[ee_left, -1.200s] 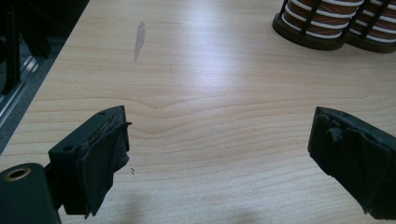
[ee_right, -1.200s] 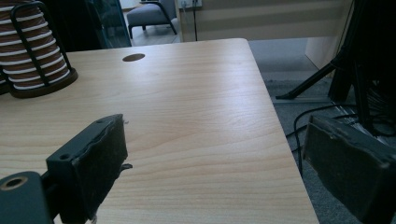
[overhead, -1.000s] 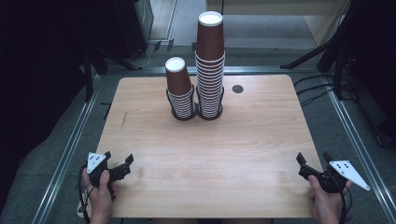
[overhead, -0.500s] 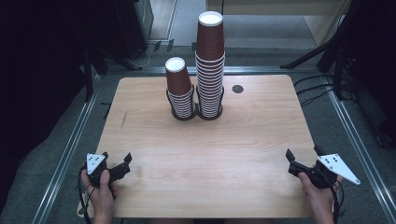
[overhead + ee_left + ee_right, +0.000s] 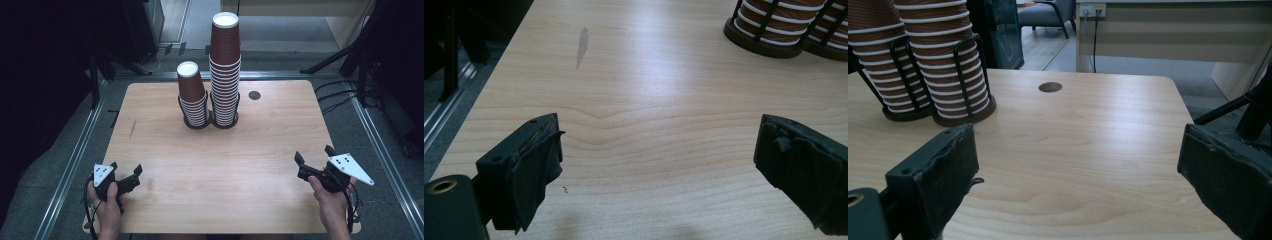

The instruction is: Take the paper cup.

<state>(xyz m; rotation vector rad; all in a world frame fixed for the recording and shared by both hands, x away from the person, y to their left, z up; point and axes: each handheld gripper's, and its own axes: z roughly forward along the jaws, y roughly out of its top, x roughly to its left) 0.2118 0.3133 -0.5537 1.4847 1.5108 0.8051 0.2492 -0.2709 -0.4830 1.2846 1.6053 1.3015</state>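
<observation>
Both my claws apart, empty: left gripper [image 5: 131, 181], right gripper [image 5: 315, 161], near table [image 5: 250, 200] edge. Cup stacks [image 5: 225, 70] far-centre, in wire holders. Paper: light, crushable, nested tight. Pinch top cup's rim gently.

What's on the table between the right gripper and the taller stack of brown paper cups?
Nothing: the high view shows bare wooden table between the right gripper and the taller brown paper cup stack.

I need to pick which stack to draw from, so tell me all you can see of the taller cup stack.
The taller cup stack is brown paper cups nested upside down, white rims forming stripes, one white base on top. It stands upright in a black wire holder at the table's far middle, right of the shorter stack, whose holder adjoins it. Nothing else touches it.
</observation>
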